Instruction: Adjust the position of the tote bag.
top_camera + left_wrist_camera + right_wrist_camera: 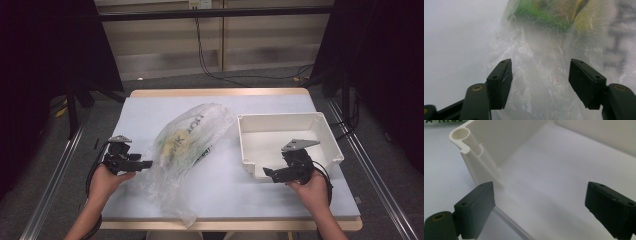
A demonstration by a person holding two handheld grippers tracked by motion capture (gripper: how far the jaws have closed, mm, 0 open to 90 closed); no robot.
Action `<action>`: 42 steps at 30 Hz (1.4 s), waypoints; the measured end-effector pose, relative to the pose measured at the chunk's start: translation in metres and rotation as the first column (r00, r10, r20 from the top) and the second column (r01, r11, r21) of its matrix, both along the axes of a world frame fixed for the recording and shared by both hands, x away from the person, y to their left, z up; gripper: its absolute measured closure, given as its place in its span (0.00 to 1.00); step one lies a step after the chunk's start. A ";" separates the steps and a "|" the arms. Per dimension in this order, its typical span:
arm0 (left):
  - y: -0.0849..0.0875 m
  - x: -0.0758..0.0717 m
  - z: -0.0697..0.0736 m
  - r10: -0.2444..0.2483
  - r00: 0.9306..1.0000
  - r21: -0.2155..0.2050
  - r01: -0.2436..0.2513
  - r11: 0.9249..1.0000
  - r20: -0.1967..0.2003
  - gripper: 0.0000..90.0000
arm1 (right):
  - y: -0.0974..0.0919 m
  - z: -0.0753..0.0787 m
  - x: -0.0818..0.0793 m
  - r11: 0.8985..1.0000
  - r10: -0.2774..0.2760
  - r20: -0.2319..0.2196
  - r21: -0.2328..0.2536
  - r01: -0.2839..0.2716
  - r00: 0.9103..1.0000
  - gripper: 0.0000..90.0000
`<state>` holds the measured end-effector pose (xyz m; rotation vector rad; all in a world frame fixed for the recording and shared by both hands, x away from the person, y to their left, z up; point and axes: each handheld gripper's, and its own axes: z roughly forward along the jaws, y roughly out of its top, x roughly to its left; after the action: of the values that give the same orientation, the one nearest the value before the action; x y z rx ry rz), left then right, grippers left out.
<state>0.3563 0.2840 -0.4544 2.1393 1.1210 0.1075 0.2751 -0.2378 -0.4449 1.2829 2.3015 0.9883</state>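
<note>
A clear plastic bag (192, 140) with yellow and green contents and dark lettering lies across the middle of the table. My left gripper (145, 163) is at the bag's left edge, open. In the left gripper view its jaws (540, 80) stand wide apart with crinkled bag film (544, 50) just ahead of them and nothing pinched. A white plastic tub (327, 135) sits at the right, empty. My right gripper (267, 172) is open at the tub's near left corner. In the right gripper view its jaws (540, 205) straddle the tub's near wall (486, 157) without pressing it.
The pale blue table top (150, 110) has a wooden edge. Metal rails (55, 175) run along both sides of the table. Black cables (210, 65) trail over the floor behind it, and dark curtains stand at left and right.
</note>
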 end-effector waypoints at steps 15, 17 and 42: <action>0.000 0.011 -0.004 0.017 0.999 0.011 -0.017 1.000 -0.039 1.00 | -0.003 0.002 -0.001 1.000 -0.013 0.000 0.003 0.013 1.000 0.10; 0.000 0.012 -0.004 0.022 0.999 0.003 -0.022 1.000 -0.037 1.00 | -0.003 0.002 -0.001 1.000 -0.009 0.003 0.000 0.009 1.000 0.10; 0.009 0.084 0.005 0.080 0.996 0.033 -0.081 0.996 0.041 1.00 | 0.010 0.013 0.011 0.999 0.048 0.045 0.017 -0.049 0.998 0.13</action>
<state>0.4403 0.2929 -0.4490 2.1131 1.1903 0.2074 0.2862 -0.2277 -0.4320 1.2051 2.3051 1.0451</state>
